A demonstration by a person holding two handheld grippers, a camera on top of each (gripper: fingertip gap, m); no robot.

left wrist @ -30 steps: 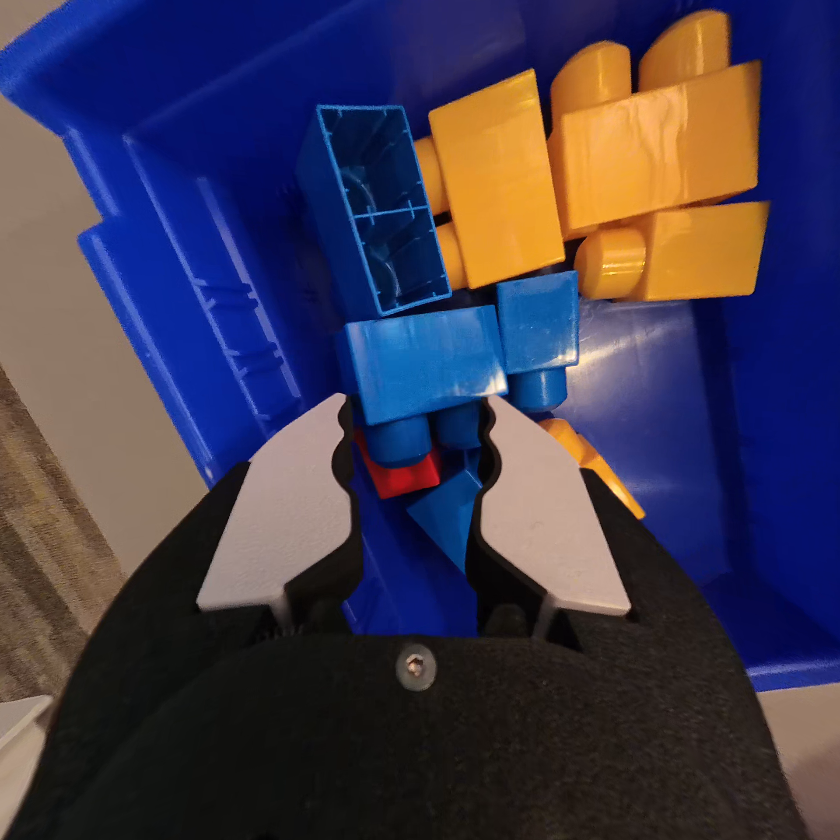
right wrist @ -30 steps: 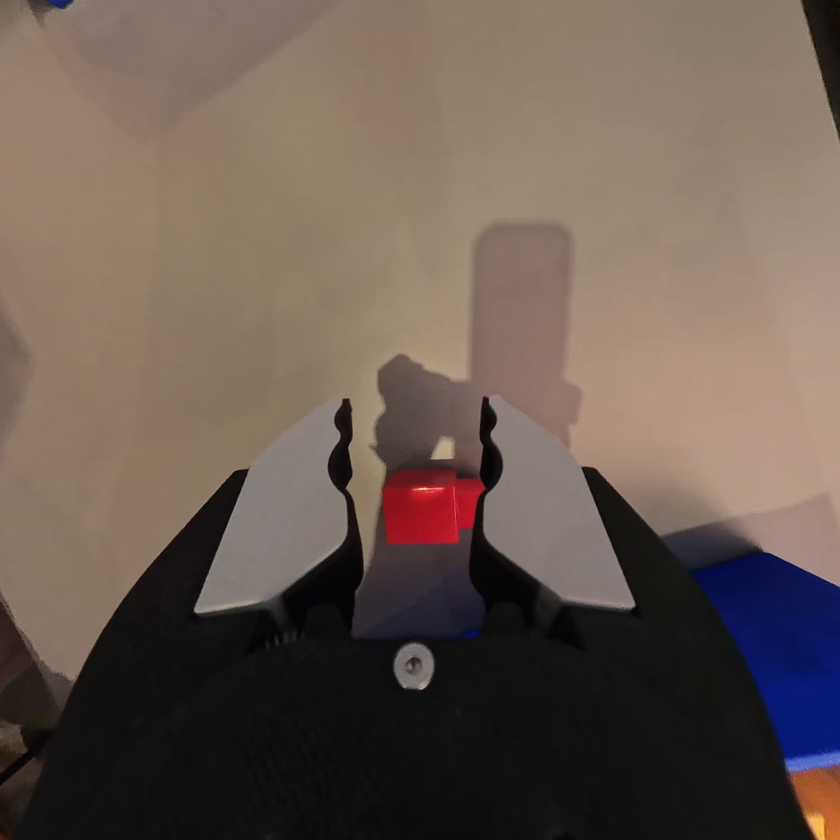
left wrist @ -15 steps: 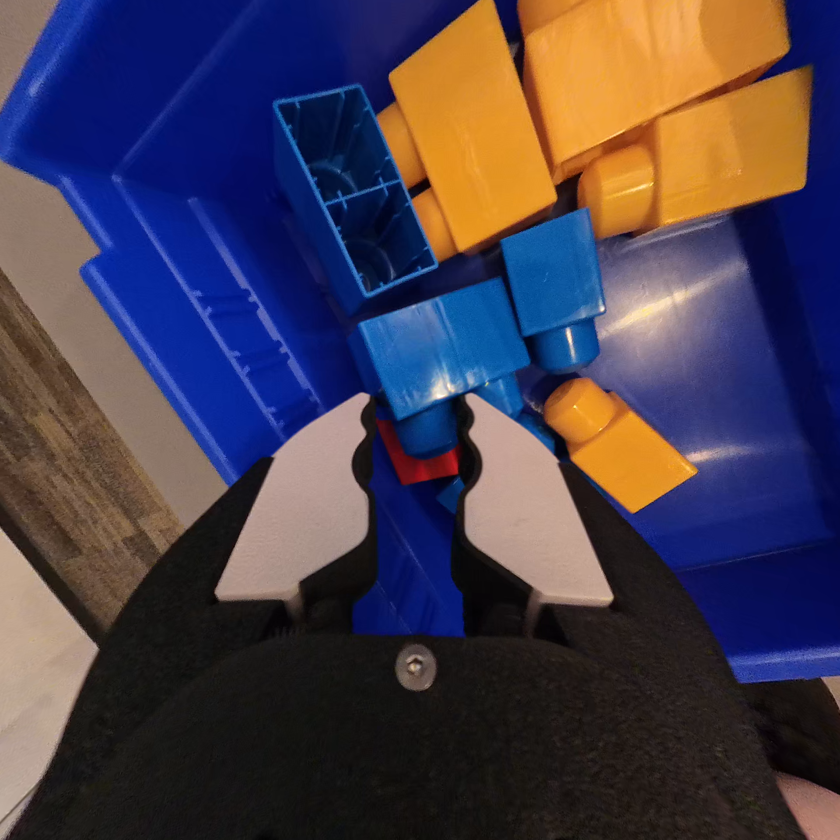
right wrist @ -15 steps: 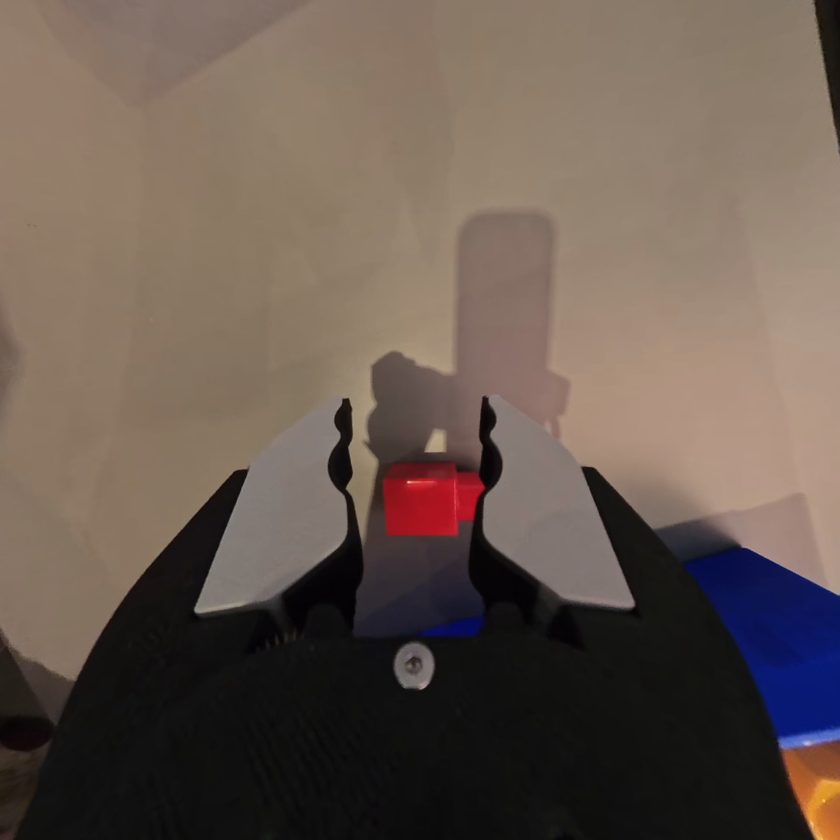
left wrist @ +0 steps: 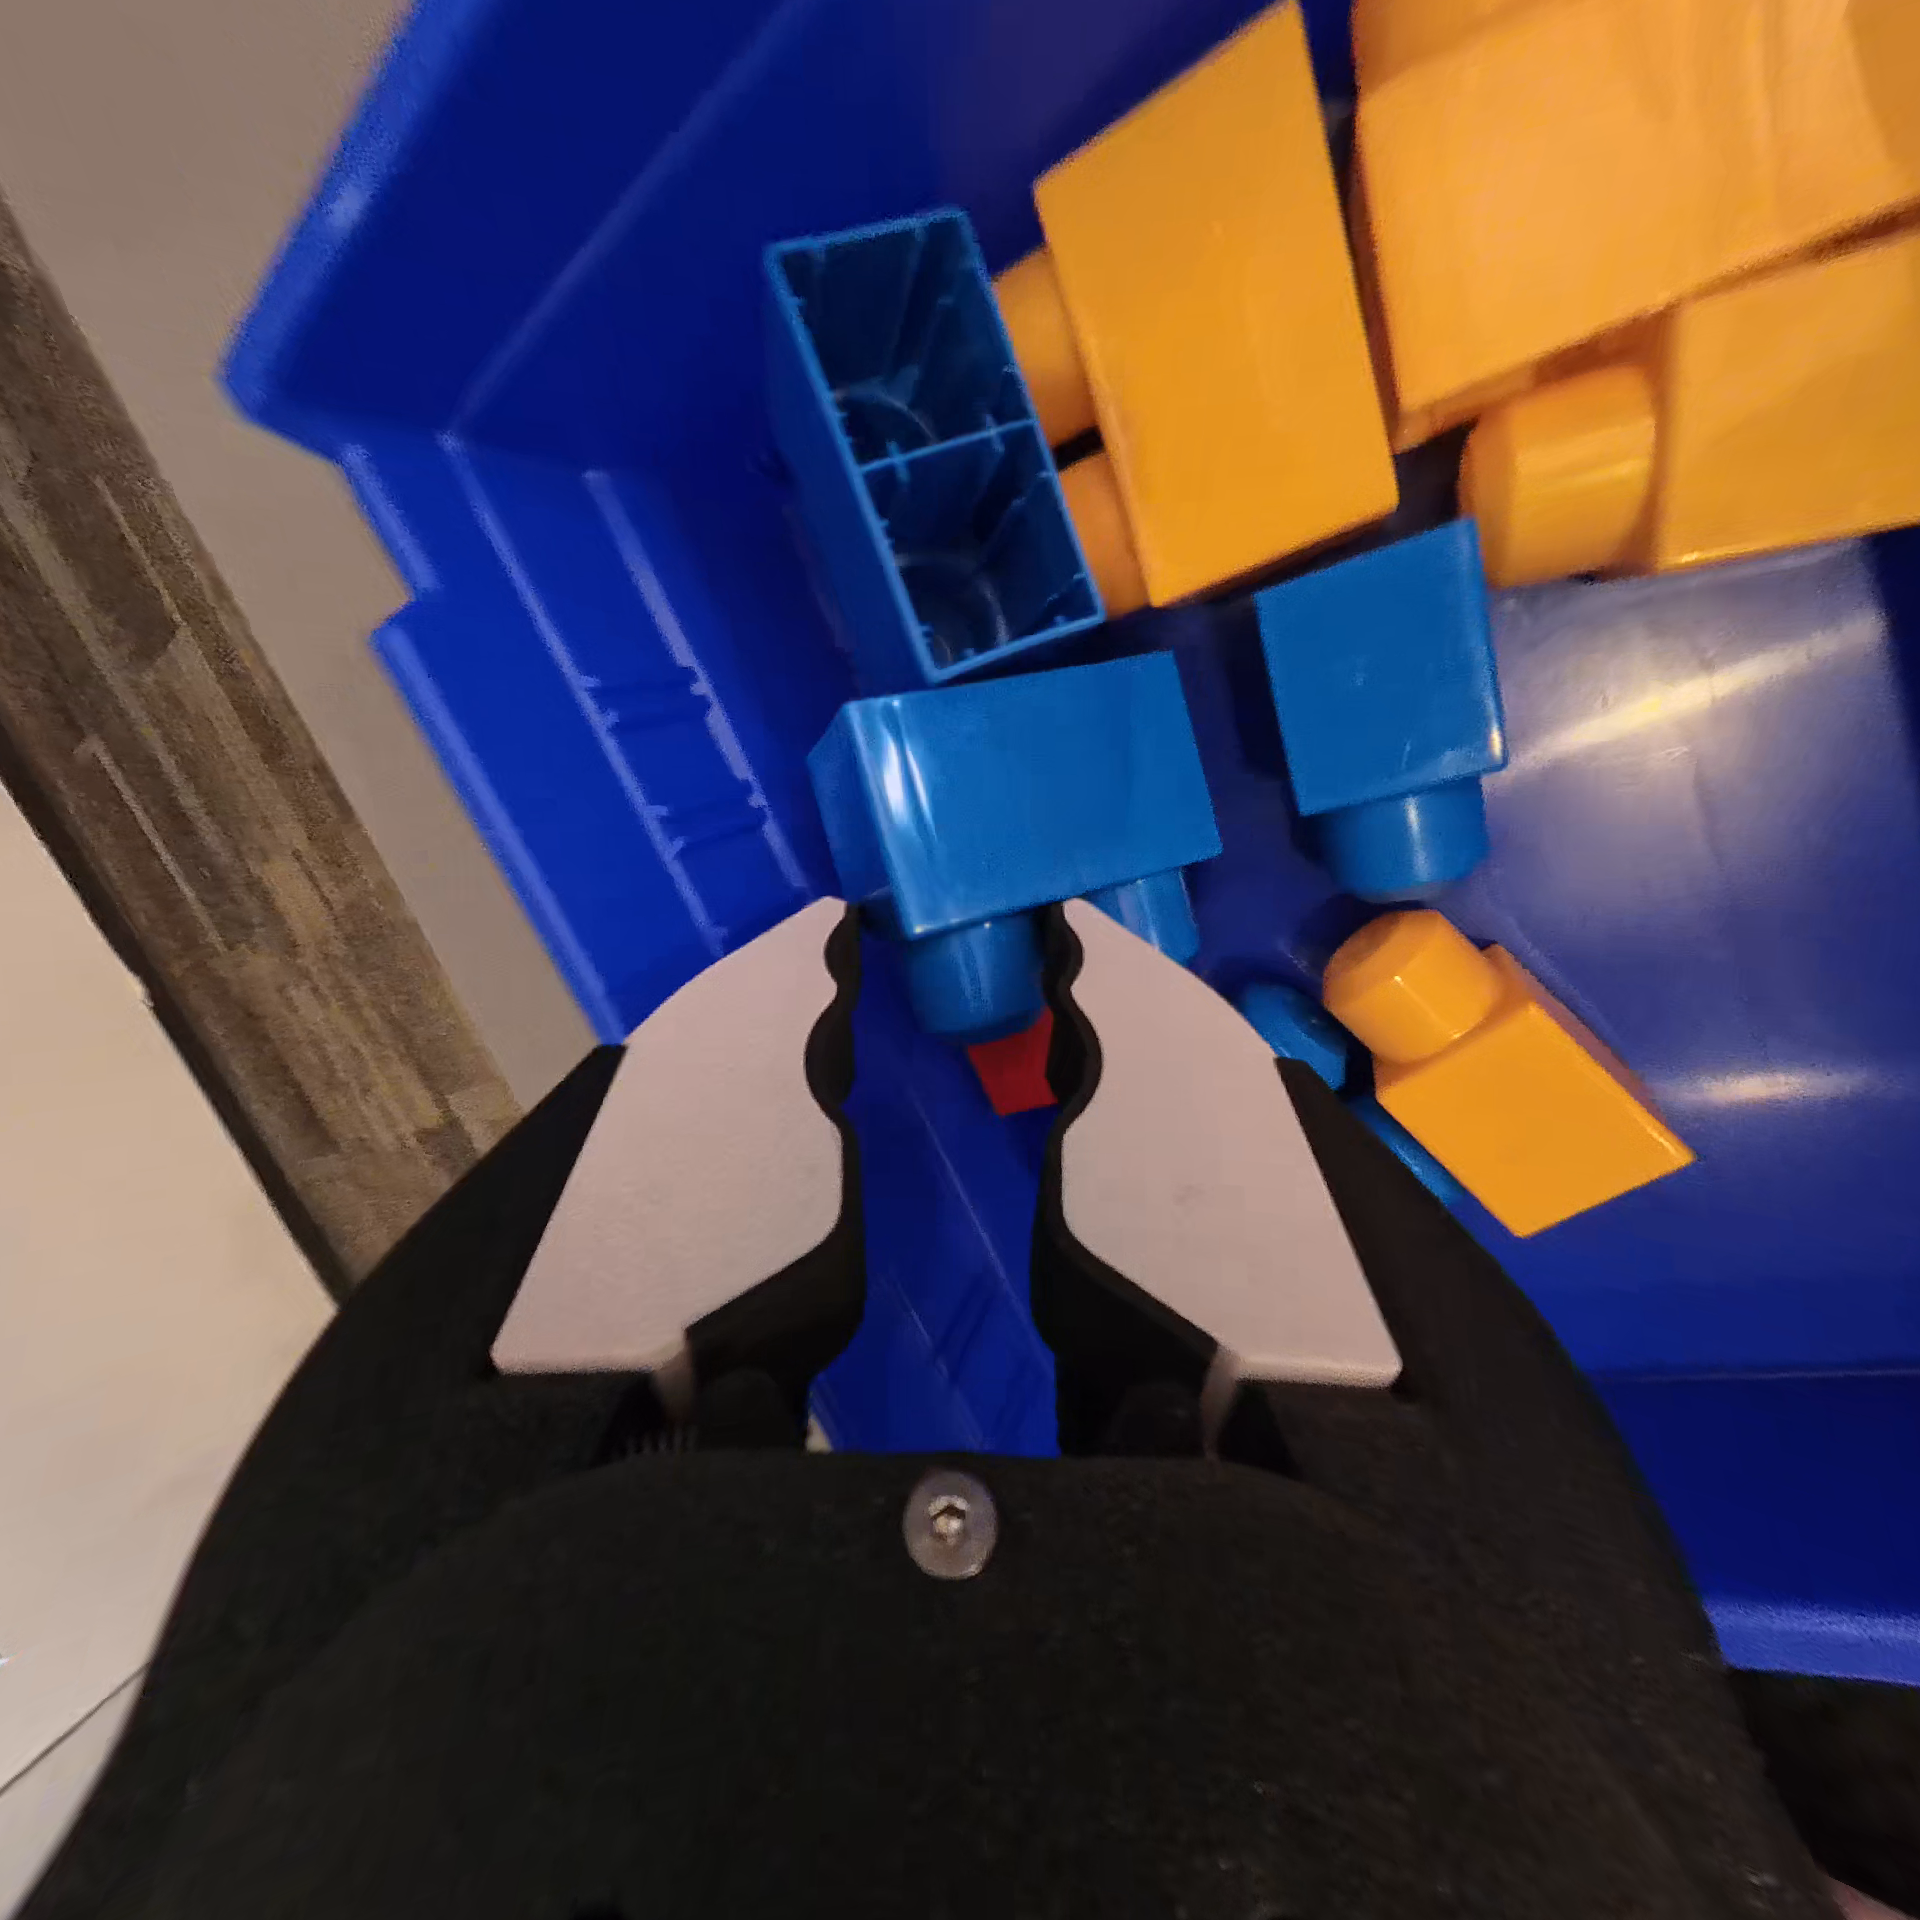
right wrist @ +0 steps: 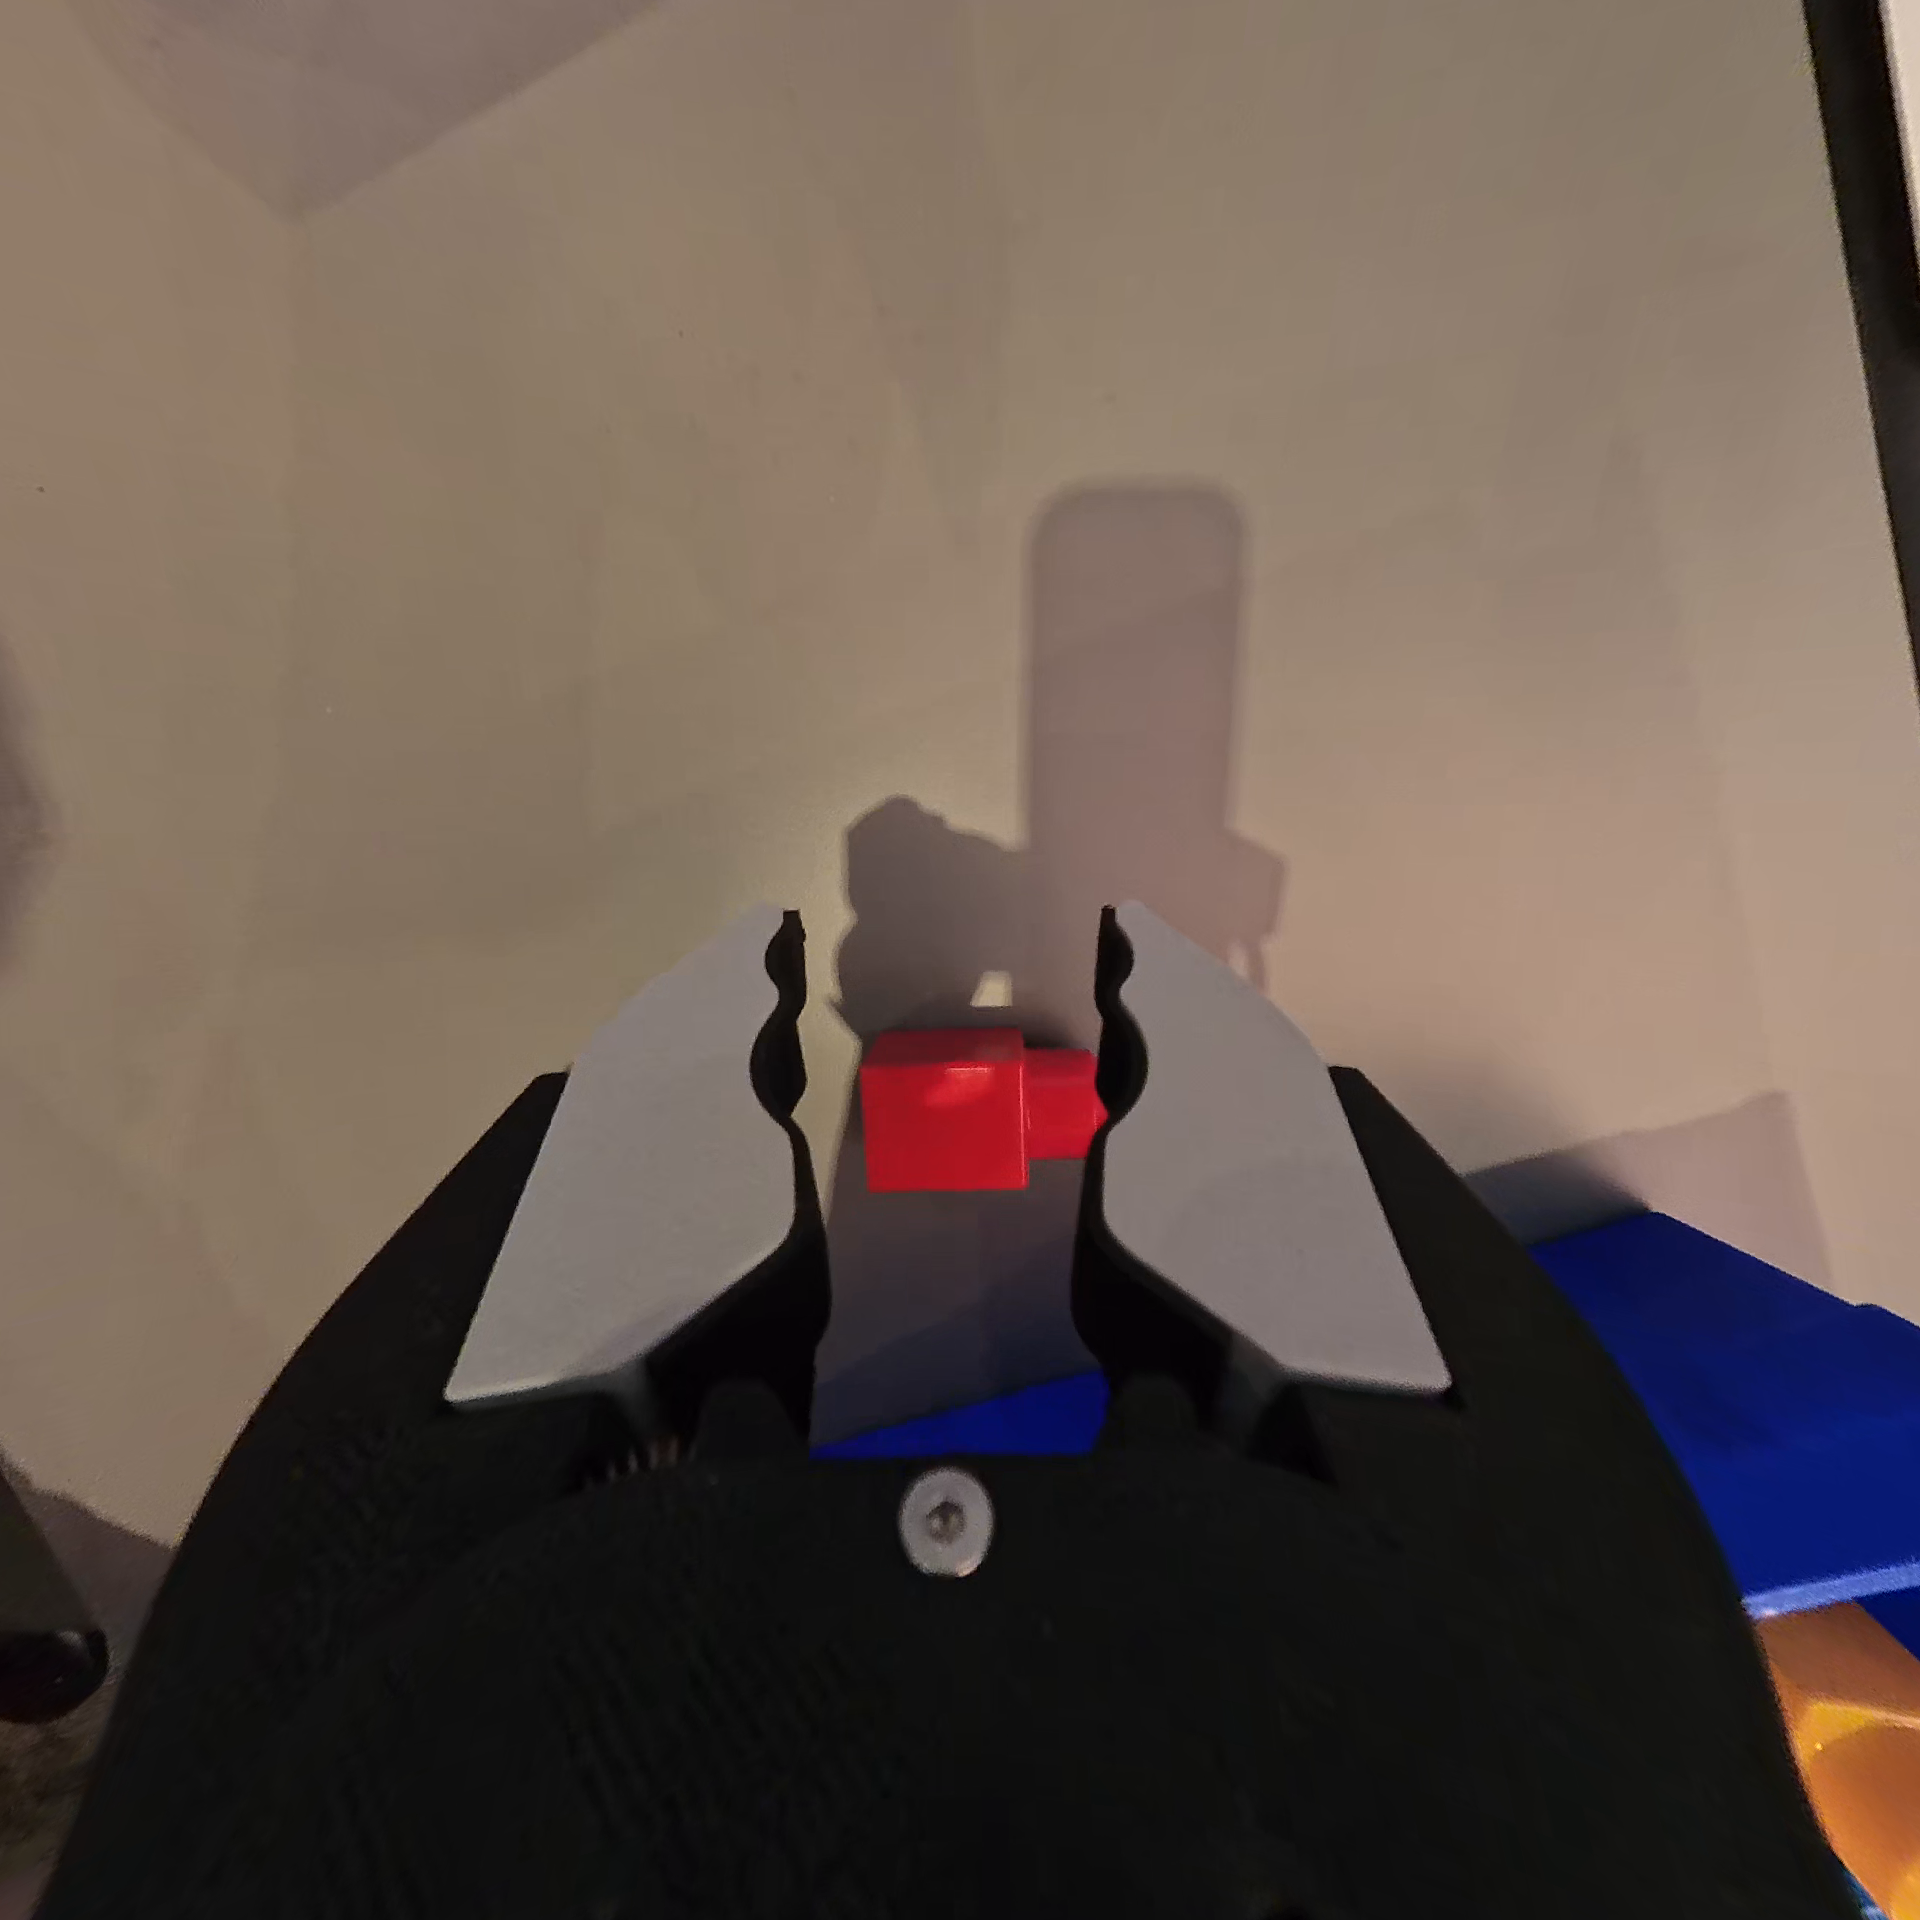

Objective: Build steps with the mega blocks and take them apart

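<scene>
my left claw (left wrist: 948,961) sits at the near wall of the blue bin (left wrist: 582,582), its jaws drawn in around one stud of a blue two-stud block (left wrist: 1013,805). the right pad looks pressed to the stud; on the left i see a thin sliver of gap, so i judge this a pinch just closing, not a firm hold yet. the block lies straight ahead of the tips, its long axis running across my view, studs pointing back at me. under the stud a scrap of a red block (left wrist: 1008,1075) shows against the bin floor. just right of my tips lies a small orange block (left wrist: 1496,1091), and past it a blue one-stud block (left wrist: 1377,691), also stud toward me. farther in, a hollow blue block (left wrist: 935,447) stands on end with its open underside facing me, and behind it orange blocks (left wrist: 1351,291) pile in the far corner.

my right claw (right wrist: 945,940) hangs open over the pale tabletop (right wrist: 520,520), gripping nothing. a red one-stud block (right wrist: 945,1107) lies on its side on the tabletop beyond, lined up between the fingers, stud pointing right. the bin's edge shows at the near right.

the coming move, i judge, is a lift of the blue block by its stud; a one-stud pinch may let it swing.

no brand, label or readable writing shows on anything.
</scene>
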